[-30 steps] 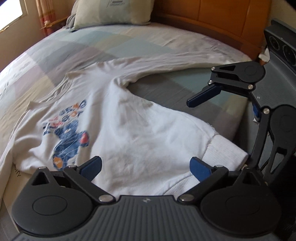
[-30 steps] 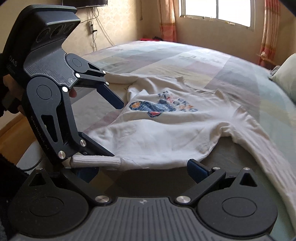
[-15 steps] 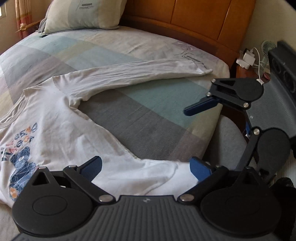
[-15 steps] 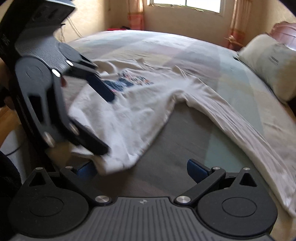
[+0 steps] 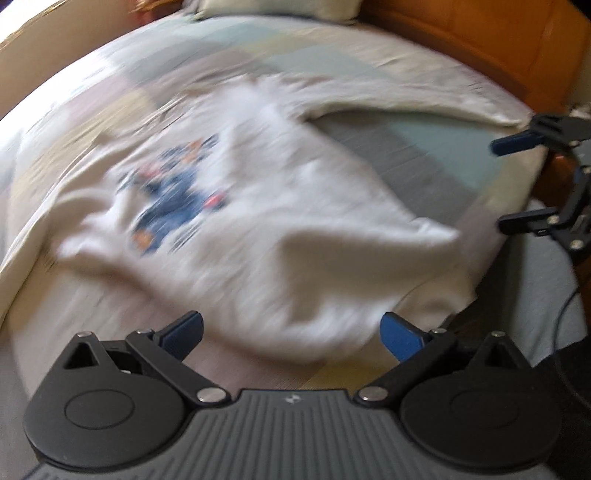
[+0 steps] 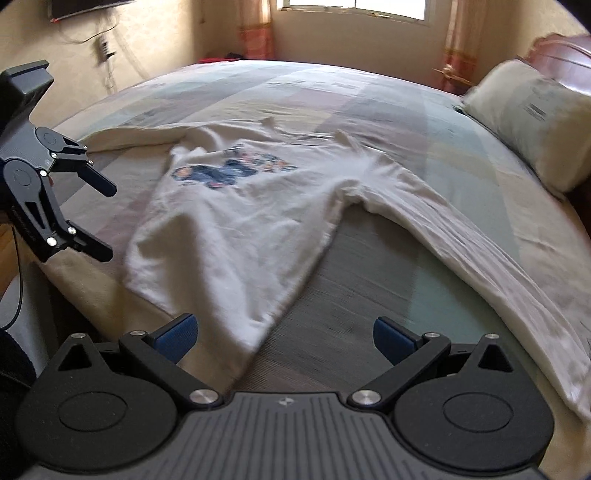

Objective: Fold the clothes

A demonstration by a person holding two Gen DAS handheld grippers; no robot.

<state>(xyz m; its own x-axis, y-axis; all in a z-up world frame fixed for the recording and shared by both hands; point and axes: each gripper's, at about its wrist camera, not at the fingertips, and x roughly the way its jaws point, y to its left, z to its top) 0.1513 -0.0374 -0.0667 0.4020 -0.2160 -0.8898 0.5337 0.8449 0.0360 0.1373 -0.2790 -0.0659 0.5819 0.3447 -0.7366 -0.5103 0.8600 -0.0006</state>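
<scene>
A home bedroom: a bed [image 6: 369,92] with patchwork cover, a pillow [image 6: 535,122], wooden headboard [image 5: 480,33] and curtained window [image 6: 354,7].

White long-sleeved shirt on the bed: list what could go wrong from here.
1. The white long-sleeved shirt lies skewed and rumpled; a fold now may come out crooked.
2. Its long sleeve runs toward the patchwork bed's edge and could slide off.
3. Both the left gripper and the right gripper are open, holding nothing.

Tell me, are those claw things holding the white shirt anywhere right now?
No. The left gripper and right gripper are both open and hold nothing; the white shirt lies loose on the bed.
</scene>
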